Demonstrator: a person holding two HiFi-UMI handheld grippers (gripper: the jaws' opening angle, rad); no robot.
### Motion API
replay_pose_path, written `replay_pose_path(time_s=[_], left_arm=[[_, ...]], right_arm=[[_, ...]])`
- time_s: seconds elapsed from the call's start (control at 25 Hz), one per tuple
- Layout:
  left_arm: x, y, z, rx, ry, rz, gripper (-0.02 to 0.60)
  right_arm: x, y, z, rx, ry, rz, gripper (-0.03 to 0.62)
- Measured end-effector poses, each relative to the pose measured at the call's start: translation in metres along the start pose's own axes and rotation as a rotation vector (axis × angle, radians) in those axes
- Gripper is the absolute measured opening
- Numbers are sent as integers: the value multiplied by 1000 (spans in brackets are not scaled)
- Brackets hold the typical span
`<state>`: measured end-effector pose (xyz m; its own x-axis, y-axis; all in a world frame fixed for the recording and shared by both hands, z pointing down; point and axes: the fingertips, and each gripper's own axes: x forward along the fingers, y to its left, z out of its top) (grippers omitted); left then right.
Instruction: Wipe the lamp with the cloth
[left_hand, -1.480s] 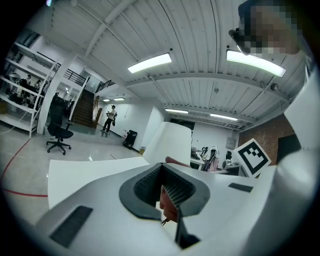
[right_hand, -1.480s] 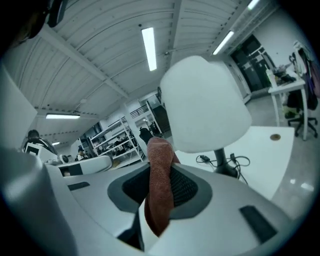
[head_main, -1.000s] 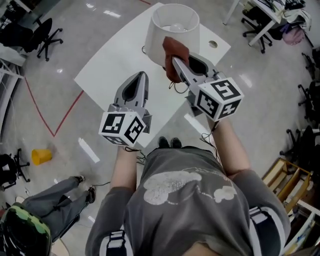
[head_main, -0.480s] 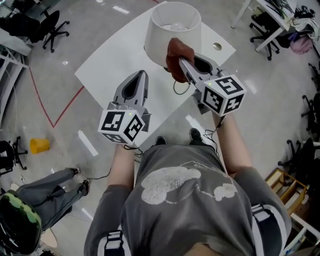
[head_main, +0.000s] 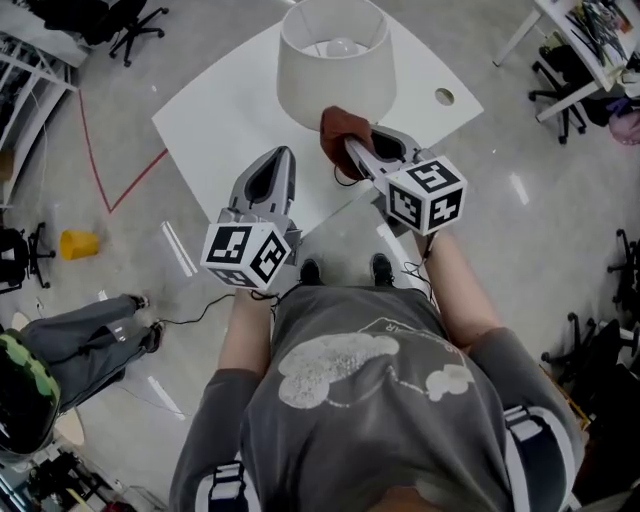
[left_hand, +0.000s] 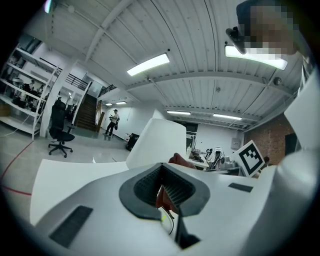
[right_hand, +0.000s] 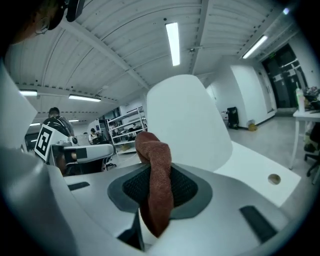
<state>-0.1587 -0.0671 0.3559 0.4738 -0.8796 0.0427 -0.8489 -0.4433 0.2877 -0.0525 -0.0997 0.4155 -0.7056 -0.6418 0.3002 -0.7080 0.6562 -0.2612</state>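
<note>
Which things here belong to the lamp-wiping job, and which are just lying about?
Job in hand: lamp; cloth; right hand-held gripper, shut on the cloth.
Lying about: yellow object on the floor; office chair; left hand-held gripper, shut and empty.

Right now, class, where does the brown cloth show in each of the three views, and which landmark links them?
Head view: cloth at top centre, at the near edge of the white lampshade, gripped by the right tool.
Left gripper view: near centre, a red-brown bit peeking above the jaws.
Right gripper view: centre, clamped between the jaws.
Shared landmark: the lampshade, just behind the cloth in every view.
</note>
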Motion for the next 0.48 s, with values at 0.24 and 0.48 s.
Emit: replay_pose_path(time_s=[0.24,0.48], left_arm=[[8,-21,-23,-8,20,78,6],[4,-18,-22,-18,1,171,8]], right_arm=[[-8,-24,-29,-20,74,56,91],[-8,-15,-25,-71,86,166,91]])
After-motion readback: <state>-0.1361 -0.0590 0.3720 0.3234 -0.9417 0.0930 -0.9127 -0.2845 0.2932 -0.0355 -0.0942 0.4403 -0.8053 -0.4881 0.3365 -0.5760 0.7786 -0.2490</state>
